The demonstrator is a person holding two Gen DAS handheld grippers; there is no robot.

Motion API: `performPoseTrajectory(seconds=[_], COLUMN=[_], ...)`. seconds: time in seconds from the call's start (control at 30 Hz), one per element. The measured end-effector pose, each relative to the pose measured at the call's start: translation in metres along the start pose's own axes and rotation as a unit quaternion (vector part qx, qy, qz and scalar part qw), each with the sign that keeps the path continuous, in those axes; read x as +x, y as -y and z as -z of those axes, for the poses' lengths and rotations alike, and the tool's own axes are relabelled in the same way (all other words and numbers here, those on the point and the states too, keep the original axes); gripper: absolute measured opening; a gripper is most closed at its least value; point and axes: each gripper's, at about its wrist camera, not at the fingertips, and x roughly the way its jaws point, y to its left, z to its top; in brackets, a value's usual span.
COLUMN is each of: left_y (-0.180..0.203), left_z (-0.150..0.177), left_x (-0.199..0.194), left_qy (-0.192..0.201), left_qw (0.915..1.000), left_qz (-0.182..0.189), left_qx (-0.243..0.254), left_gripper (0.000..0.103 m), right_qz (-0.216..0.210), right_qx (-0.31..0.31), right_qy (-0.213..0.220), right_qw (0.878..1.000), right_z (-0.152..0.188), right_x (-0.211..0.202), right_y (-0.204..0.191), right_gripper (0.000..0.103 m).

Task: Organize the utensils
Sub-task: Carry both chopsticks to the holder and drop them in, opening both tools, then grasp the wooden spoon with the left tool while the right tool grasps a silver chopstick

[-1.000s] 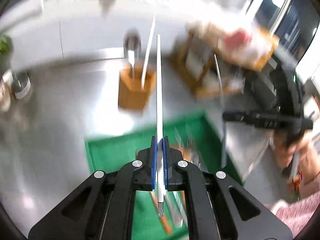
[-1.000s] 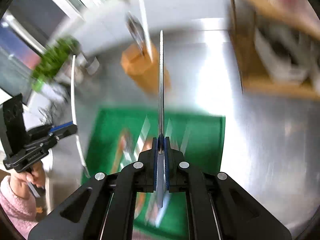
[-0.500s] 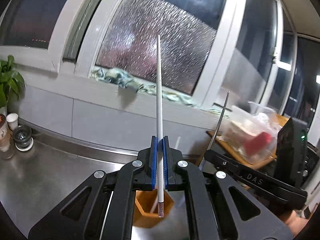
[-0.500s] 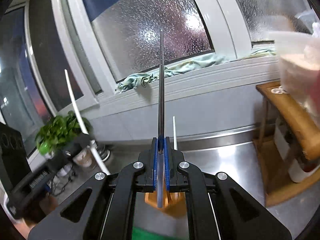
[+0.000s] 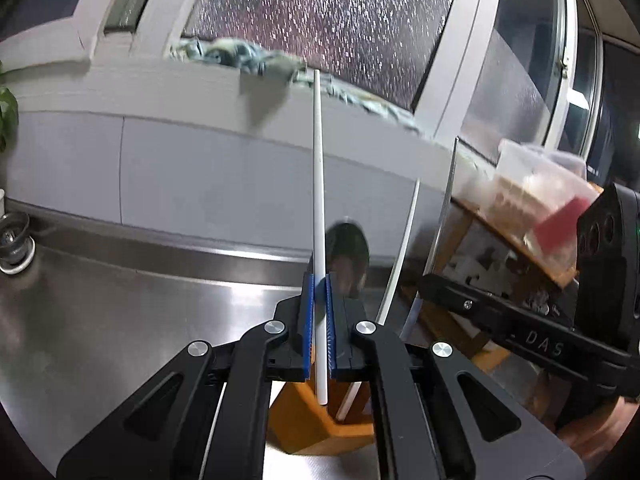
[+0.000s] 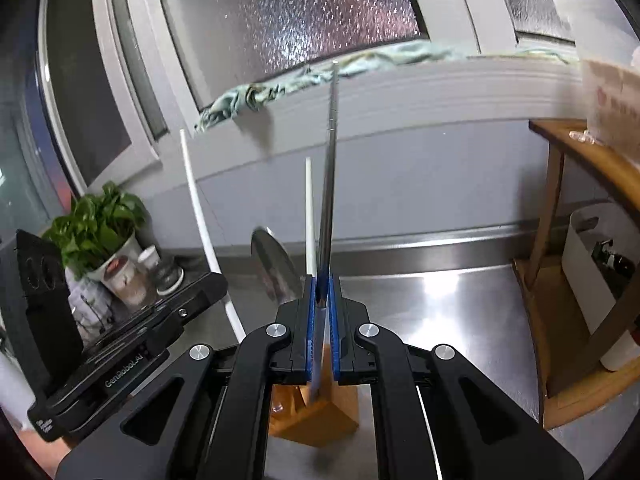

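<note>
The left gripper [image 5: 319,320] is clamped on a white chopstick [image 5: 317,168], gripped low on its length so that only a short tail shows below the blue pads [image 5: 307,320] while most of the stick stands up above them. That tail hangs just over the mouth of the wooden holder [image 5: 308,424], which stands on the steel bench [image 5: 120,300] toward its back edge, below the window wall. The stick looks light, stiff and smooth, so it would likely slide straight through the pads if they eased; held this low, the long free end can swing.

In the holder already stand a second white chopstick [image 5: 400,256] and a metal spoon [image 5: 347,252], bowl upward.

The right gripper [image 6: 321,316] is closed on a metal chopstick [image 6: 330,184], also taken near its lower end, its tip just above the same holder [image 6: 320,412]. Steel is probably heavier and slicker than the white one, so a firm pinch seems wise. Both sticks are near vertical and close together over one opening; they could knock the spoon.
</note>
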Motion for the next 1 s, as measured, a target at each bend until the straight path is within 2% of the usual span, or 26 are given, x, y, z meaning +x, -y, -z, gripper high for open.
performPoseTrajectory(seconds=[0.17,0.23,0.43,0.47,0.5,0.53,0.6,0.67,0.73,0.9,1.0], left_y=[-0.007,-0.007,-0.015,-0.018,-0.021,-0.024,-0.03,-0.029,-0.026,-0.002,0.007], left_z=[0.012,0.015,0.011,0.009,0.009,0.008,0.008,0.009,0.013,0.033,0.049], left_x=[0.005,0.004,-0.013,-0.021,-0.027,-0.039,-0.06,-0.073,-0.085,-0.119,-0.13], left_qy=[-0.023,-0.028,-0.032,-0.034,-0.033,-0.032,-0.035,-0.058,-0.09,-0.128,-0.17], left_qw=[0.9997,0.9996,0.9992,0.9989,0.9987,0.9983,0.9974,0.9958,0.9932,0.9903,0.984], left_qz=[0.007,0.008,0.009,0.012,0.013,0.013,0.024,0.024,0.026,0.031,0.034], left_qx=[0.001,-0.001,-0.02,-0.03,-0.037,-0.046,-0.058,-0.066,-0.069,-0.043,-0.044], left_gripper=[0.005,0.009,0.035,0.043,0.056,0.062,0.085,0.095,0.095,0.095,0.095], right_qz=[-0.01,-0.014,-0.02,-0.021,-0.021,-0.022,-0.026,-0.027,-0.035,-0.037,-0.011], right_qx=[-0.009,-0.006,0.001,0.002,0.003,0.006,0.011,0.007,0.002,-0.011,-0.013], right_qy=[-0.028,-0.036,-0.042,-0.038,-0.036,-0.037,-0.032,-0.03,-0.056,-0.134,-0.199], right_qw=[1.0,0.999,0.999,0.999,0.999,0.999,0.999,0.999,0.998,0.99,0.98], right_z=[0.011,0.016,0.016,0.015,0.014,0.013,0.014,0.016,0.021,0.044,0.067], right_x=[0.01,0.011,-0.008,-0.02,-0.031,-0.043,-0.064,-0.091,-0.105,-0.128,-0.134], right_y=[-0.001,0.001,0.003,0.003,0.004,0.006,0.008,0.007,0.005,-0.003,-0.006], right_gripper=[0.008,0.009,0.01,0.011,0.019,0.049,0.095,0.097,0.097,0.097,0.097])
